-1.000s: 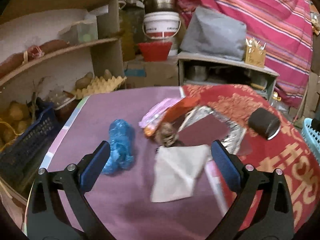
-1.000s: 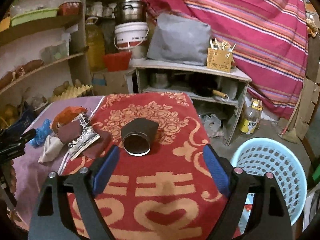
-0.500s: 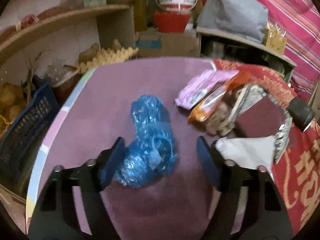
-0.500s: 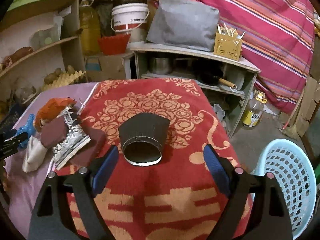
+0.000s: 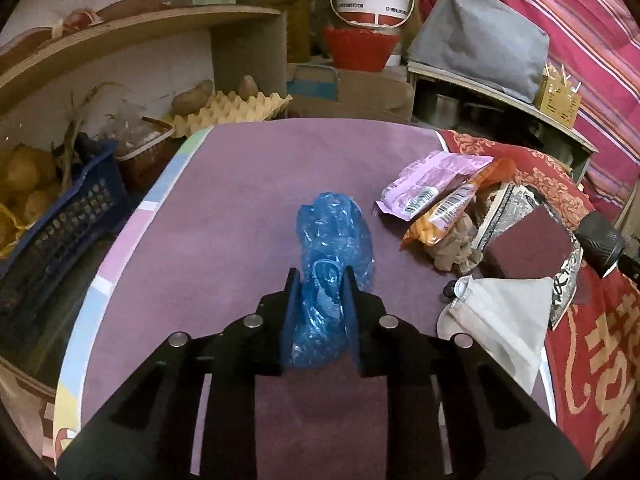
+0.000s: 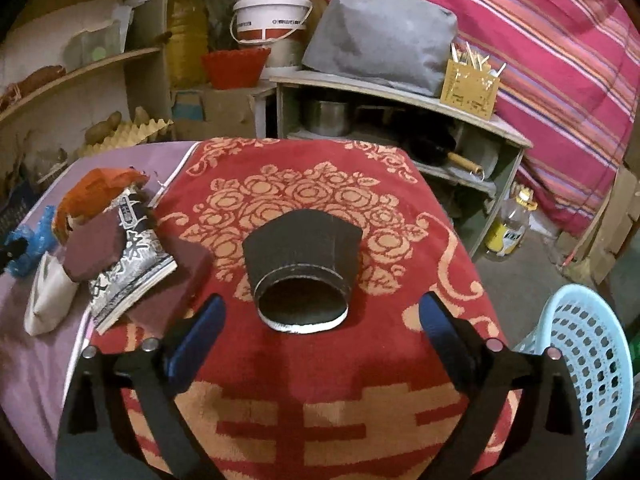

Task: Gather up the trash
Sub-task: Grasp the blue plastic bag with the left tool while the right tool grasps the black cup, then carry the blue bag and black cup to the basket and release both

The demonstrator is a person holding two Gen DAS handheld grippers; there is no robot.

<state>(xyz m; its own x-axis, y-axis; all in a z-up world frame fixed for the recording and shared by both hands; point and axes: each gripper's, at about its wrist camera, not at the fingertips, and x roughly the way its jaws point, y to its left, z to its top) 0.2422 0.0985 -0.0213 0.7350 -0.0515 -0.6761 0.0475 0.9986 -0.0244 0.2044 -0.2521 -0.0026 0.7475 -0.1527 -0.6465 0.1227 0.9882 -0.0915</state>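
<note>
A crumpled blue plastic bag (image 5: 332, 228) lies on the purple tabletop (image 5: 224, 208). My left gripper (image 5: 320, 276) is closing on its near end, and the pads squeeze the plastic. To the right lie a pink wrapper (image 5: 428, 184), an orange wrapper (image 5: 444, 216), a white face mask (image 5: 500, 320) and a maroon box (image 5: 528, 248). In the right wrist view a black paper cup (image 6: 300, 272) lies on its side on the red cloth (image 6: 320, 380), mouth towards me. My right gripper (image 6: 322, 304) is opening wide just in front of the cup, with nothing between its pads.
A light blue laundry basket (image 6: 580, 360) stands on the floor at the right of the table. A dark blue crate (image 5: 60, 232) with potatoes sits off the table's left edge. Shelves, a white bucket (image 6: 272, 12) and a grey bundle (image 6: 380, 32) stand behind.
My left gripper moved left from the white mask to the blue bag and closed on it. My right gripper came closer to the black cup and spread a little wider.
</note>
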